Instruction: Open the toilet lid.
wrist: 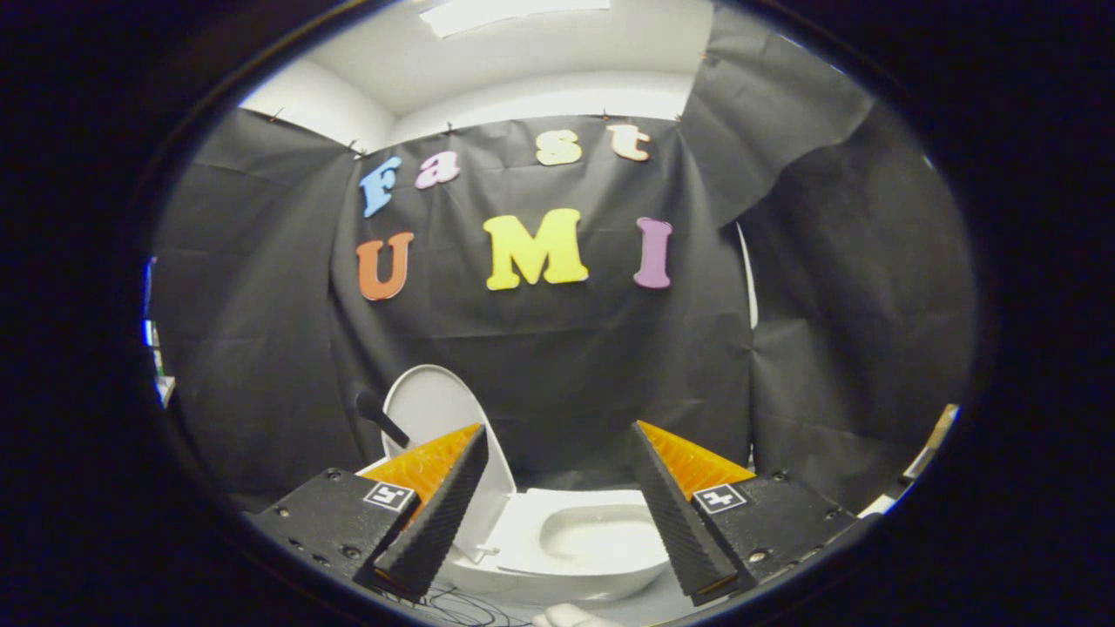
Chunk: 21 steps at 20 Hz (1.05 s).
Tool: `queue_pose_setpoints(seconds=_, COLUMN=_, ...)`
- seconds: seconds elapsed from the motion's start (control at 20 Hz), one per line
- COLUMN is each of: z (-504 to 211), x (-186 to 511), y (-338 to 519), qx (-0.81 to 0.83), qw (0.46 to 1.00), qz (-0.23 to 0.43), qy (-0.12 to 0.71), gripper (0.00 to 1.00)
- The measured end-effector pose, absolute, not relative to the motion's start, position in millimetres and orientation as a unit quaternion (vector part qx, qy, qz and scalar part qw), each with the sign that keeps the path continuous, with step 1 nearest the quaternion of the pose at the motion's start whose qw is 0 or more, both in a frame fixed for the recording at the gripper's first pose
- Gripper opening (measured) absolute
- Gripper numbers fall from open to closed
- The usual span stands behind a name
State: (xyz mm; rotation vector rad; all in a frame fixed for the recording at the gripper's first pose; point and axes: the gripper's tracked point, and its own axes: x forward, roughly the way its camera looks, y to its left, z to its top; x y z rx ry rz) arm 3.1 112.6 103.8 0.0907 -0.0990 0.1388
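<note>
A white toilet [592, 544] stands on the floor against the black cloth wall, seen between and beyond my fingers. Its lid [435, 409] is raised upright, rising behind the left finger and leaning toward the cloth. The seat ring and the bowl [601, 531] lie uncovered below. My gripper [557, 514] is open, its two fingers spread wide with nothing between them. The fingertips hang nearer than the toilet and do not touch the lid.
A dark handle-like rod [379, 416] sticks up just left of the lid. Thin cables [453, 603] lie on the floor in front of the toilet base. Black cloth drapes the booth on every side, with a pale gap at the right.
</note>
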Motion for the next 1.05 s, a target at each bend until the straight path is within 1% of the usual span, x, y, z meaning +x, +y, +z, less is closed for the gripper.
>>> queue_pose_setpoints(seconds=0.15, z=71.4, x=0.3, y=78.6, qx=0.042, qw=0.998, qz=0.042, qy=-0.026, gripper=1.0)
queue_pose_setpoints(seconds=0.4, z=49.7, x=-4.9, y=49.2, qx=0.024, qw=0.999, qz=0.016, qy=-0.016, gripper=1.0)
queue_pose_setpoints(seconds=0.8, z=19.8, x=-5.0, y=33.3, qx=0.02, qw=1.0, qz=0.005, qy=0.004, gripper=1.0)
queue_pose_setpoints(seconds=1.05, z=26.5, x=-4.2, y=29.9, qx=0.012, qw=1.0, qz=0.001, qy=-0.002, gripper=1.0)
